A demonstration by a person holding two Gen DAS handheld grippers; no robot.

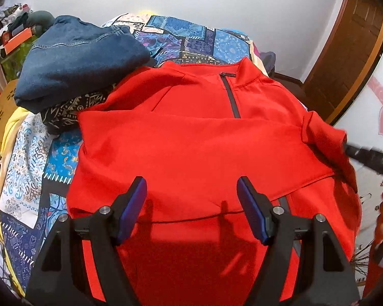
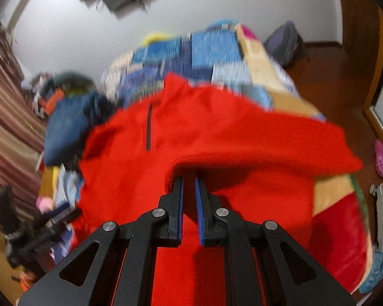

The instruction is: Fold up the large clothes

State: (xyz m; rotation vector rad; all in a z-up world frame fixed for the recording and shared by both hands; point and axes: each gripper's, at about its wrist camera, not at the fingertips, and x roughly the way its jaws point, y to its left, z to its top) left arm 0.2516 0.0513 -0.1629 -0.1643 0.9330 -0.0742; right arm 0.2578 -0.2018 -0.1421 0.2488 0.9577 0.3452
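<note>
Containers: none that I can make out; the clothes lie straight on the bed.
Jacket: red zip-neck jacket (image 1: 196,153) spread front-up on the patchwork bedspread (image 1: 191,38), collar toward the far edge of the bed, hem toward the near edge. One sleeve lies folded across the chest, covering the lower end of the zip (image 1: 231,97).
Left hand-held gripper: left hand-held gripper (image 1: 191,209) hovers over the hem part of the jacket near the near edge, jaws standing wide apart, nothing between the pads.
Right hand-held gripper: right hand-held gripper (image 2: 189,178) has its jaws drawn nearly together, pinching a fold of the red jacket at the fingertips; the cloth is lifted and drapes over the tips. In the left wrist view it enters at the right edge of the bed, at the jacket's side. The right wrist view is blurred.
Nearby: folded jeans (image 1: 81,58) sit on a dark patterned cloth (image 1: 71,112) by the jacket's shoulder, toward the left edge of the bed, touching it.
Surroundings: wooden door (image 1: 349,51) beyond the bed's right side; pink clog (image 2: 381,160) on the floor.
</note>
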